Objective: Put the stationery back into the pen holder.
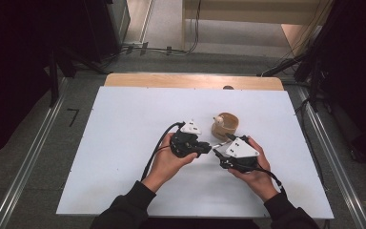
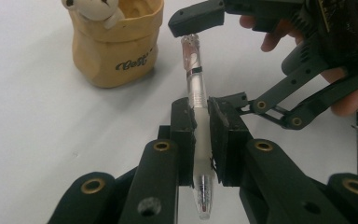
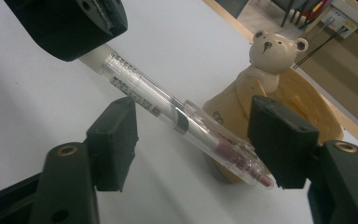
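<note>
Over the white table, we note the left gripper pinching a clear pen; the right gripper stands spread around its clip end, not touching. Barrel print is unreadable. Script on the tan bear holder is partly legible, its top cut off.

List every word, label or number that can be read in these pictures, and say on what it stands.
Dark script on the tan bear holder: a short brand word, too blurred to spell.
Small black print on the clear pen, held in the left hand-held gripper: too small to read.
</note>
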Demonstrator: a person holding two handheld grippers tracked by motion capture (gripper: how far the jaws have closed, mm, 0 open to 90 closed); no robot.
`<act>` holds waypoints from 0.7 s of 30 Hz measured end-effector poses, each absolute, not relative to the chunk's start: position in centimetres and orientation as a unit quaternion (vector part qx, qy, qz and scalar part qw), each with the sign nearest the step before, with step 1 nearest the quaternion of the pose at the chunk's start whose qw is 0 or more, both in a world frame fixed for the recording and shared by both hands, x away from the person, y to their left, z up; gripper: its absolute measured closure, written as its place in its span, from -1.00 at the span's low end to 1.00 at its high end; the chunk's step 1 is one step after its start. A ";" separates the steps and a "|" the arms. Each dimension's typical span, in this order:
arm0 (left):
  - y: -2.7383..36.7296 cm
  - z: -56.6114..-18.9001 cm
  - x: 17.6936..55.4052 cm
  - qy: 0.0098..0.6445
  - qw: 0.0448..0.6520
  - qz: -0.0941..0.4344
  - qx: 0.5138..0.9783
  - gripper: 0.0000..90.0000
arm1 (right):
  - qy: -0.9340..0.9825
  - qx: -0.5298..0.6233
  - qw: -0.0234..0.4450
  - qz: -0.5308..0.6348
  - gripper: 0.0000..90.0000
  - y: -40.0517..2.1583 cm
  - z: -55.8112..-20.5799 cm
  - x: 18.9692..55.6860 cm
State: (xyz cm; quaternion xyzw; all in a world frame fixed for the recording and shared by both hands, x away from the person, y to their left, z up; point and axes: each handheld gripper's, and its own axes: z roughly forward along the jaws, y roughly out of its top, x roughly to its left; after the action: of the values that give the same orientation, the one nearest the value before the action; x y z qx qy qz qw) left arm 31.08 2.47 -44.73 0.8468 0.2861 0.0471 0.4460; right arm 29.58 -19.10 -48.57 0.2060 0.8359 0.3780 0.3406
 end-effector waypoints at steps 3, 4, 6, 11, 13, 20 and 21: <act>2.3 -44.8 31.1 0.289 0.450 0.045 0.844 0.81 | 0.838 0.197 0.346 0.374 -0.12 -19.1 -48.6 29.5; 2.3 -44.8 31.1 0.290 0.451 0.045 0.843 0.81 | 0.838 0.195 0.347 0.373 -0.06 -19.1 -48.6 29.5; 2.4 -44.8 31.2 0.290 0.454 0.044 0.841 0.81 | 0.840 0.191 0.345 0.373 0.04 -19.1 -48.6 29.5; 2.4 -44.8 31.3 0.294 0.461 0.042 0.836 0.81 | 0.845 0.177 0.345 0.370 0.20 -19.0 -48.7 29.4; 2.4 -44.8 31.4 0.297 0.463 0.041 0.834 0.81 | 0.847 0.173 0.346 0.366 0.25 -19.0 -48.7 29.3; 2.6 -44.6 31.6 0.310 0.482 0.031 0.819 0.80 | 0.853 0.155 0.345 0.359 0.47 -18.7 -48.8 29.1; 2.7 -44.6 31.6 0.310 0.483 0.032 0.818 0.80 | 0.854 0.153 0.345 0.357 0.51 -18.6 -48.8 29.0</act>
State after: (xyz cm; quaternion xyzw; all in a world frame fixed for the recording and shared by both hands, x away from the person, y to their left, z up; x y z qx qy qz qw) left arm 31.63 2.70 -44.59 0.8183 0.3096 0.0320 0.4832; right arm 28.98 -18.65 -48.82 0.1531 0.8545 0.3571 0.3448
